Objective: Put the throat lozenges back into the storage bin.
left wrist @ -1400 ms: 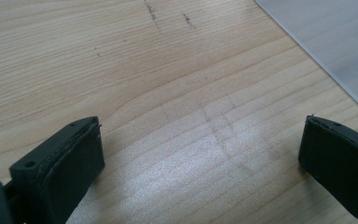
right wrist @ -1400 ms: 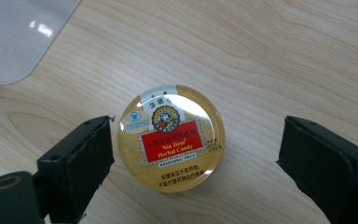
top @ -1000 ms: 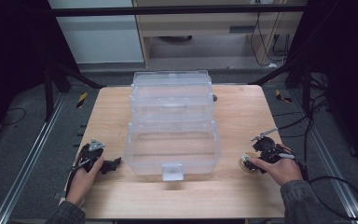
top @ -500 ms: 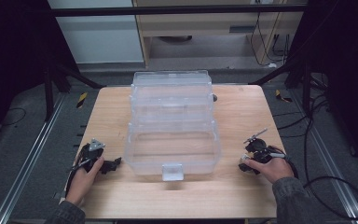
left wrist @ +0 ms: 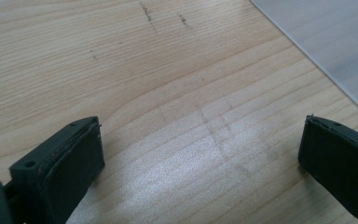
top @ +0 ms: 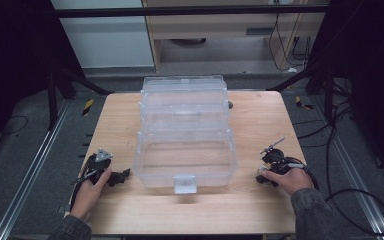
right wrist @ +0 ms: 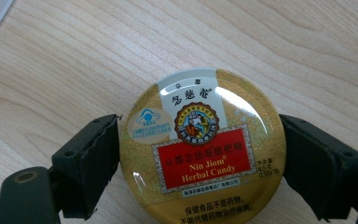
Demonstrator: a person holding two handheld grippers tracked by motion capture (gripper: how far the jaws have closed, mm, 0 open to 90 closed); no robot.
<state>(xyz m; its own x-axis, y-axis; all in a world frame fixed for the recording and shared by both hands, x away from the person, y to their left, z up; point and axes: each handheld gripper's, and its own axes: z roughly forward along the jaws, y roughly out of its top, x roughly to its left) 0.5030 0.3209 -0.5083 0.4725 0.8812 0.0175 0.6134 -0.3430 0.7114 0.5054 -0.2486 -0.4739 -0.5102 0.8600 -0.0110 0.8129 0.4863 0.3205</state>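
The right tool point(top: 263, 176) rests low over the tabletop point(top: 200, 210), held in the person's right hand point(top: 291, 179). In the right gripper view a round golden candy tin point(right wrist: 202, 148), lid up and labelled "Nin Jiom Herbal Candy", lies flat on the wood directly between this tool's two jaws. The jaws have just been closing, and each pad now stands against the tin's rim, one on either side; whether they press firmly cannot be told, but no gap is visible. The tin sits on the tabletop, not lifted.

The left tool point(top: 124, 176) lies in the left hand point(top: 91, 186), jaws spread wide with nothing between them. In the left gripper view bare wood grain shows between its jaws, and a pale edge of the clear plastic box point(top: 185, 135) crosses ahead and to one side of this tool.

The clear plastic box stands between the two tools, its tiers stepped open, its front latch point(top: 185, 184) facing the person. The left tool's tips are just beside its near corner; the right tool and tin are apart from its other side.
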